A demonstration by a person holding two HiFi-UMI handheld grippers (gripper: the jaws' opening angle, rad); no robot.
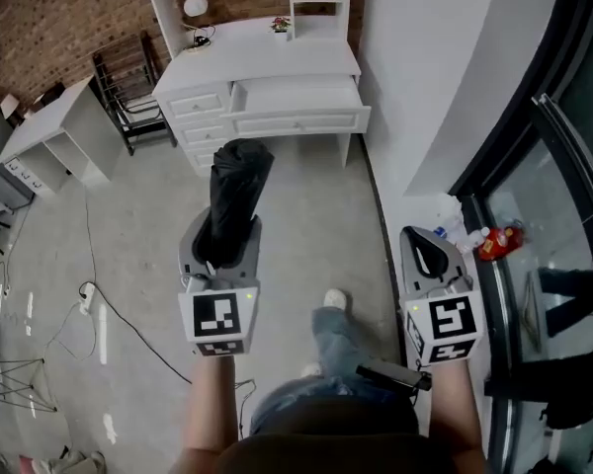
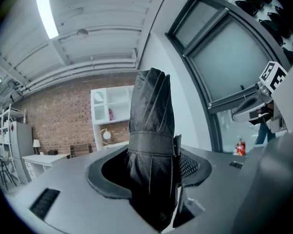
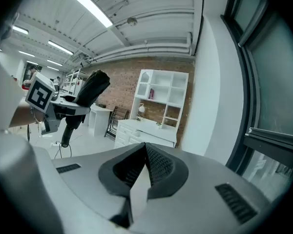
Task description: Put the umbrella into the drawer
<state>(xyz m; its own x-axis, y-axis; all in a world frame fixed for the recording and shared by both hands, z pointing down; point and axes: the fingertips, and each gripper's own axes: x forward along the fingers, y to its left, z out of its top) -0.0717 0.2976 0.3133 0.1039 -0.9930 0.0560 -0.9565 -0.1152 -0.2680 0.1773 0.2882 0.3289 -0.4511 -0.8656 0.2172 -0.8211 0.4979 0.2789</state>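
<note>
My left tool point(image 1: 224, 253) was clenched on the umbrella point(image 1: 235, 197). Its jaws pressed the folded black bundle from both sides just below the strap. The bundle ran out past the jaw tips and pointed ahead at the worktop point(image 1: 267, 59). In the left gripper view the umbrella point(image 2: 151, 126) filled the gap of that tool point(image 2: 152, 165), with the dark cloth reaching down behind the jaws as well.

Far to the left stood a white shelf unit point(image 1: 61, 138), and a cable point(image 1: 104, 309) trailed over the floor point(image 1: 296, 210) beside my left arm. Straight ahead of the umbrella the floor lay bare up to the drawer point(image 1: 296, 123). It stood pulled out of the worktop's front with its inside open to above, well apart from the umbrella's tip.

My right tool point(image 1: 431, 257) was clenched on nothing. In the right gripper view its jaws point(image 3: 145, 165) met at the tips with only air between them. It hung near the white wall point(image 1: 420, 87). Farther right a dark-framed glass pane point(image 1: 563, 205) closed that side, with a red bottle point(image 1: 501, 240) at its foot.
</note>
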